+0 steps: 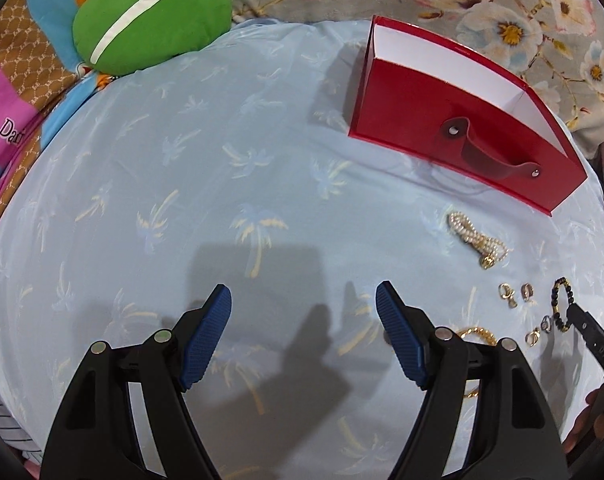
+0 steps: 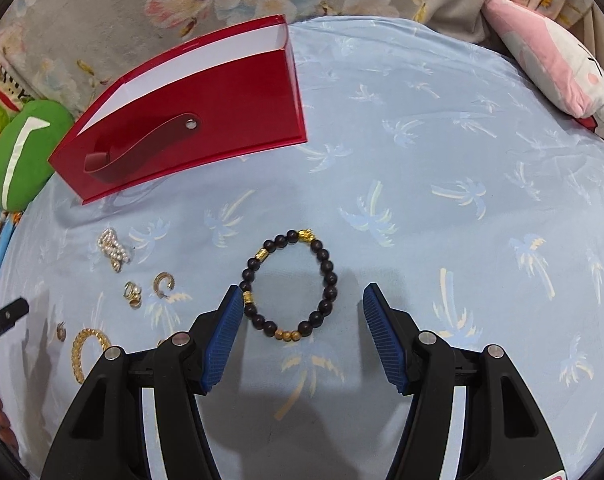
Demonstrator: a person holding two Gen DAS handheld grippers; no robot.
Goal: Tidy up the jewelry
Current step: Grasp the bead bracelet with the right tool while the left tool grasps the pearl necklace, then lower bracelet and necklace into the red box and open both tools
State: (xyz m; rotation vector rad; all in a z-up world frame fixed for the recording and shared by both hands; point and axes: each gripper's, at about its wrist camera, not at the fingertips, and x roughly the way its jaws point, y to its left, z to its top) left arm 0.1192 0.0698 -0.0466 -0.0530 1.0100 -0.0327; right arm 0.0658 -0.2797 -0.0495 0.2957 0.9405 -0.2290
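Left wrist view, left to right. A green padded cushion (image 1: 149, 20) with a white curved stripe lies at upper left, on a patchwork of printed fabric. A pale blue sheet (image 1: 181, 160), smooth and printed with palm trees, covers the bed across the middle of the frame. The left claw (image 1: 304, 308) stands open at lower centre, its ribbed blue pads over bare sheet with nothing between them. At upper right sits a rectangular red box (image 1: 442, 120), glossy card outside, white inside, with a red strap handle riveted to its near wall. Below the box lies a bunched pearl strand (image 1: 476, 240) with gold links. At lower right, small gold rings and earrings (image 1: 516, 294) are scattered loosely.

Right wrist view, left to right. A gold chain bracelet (image 2: 83, 354) lies at lower left, partly behind the claw's black frame. The red box occupies the upper left. A round bracelet of dark beads (image 2: 328, 276) with gold spacers lies flat at centre, just ahead of the right claw (image 2: 299, 306). That claw is open; its left pad is close beside the bracelet's edge, and contact cannot be judged. A pink printed pillow (image 2: 550, 64) lies at upper right.
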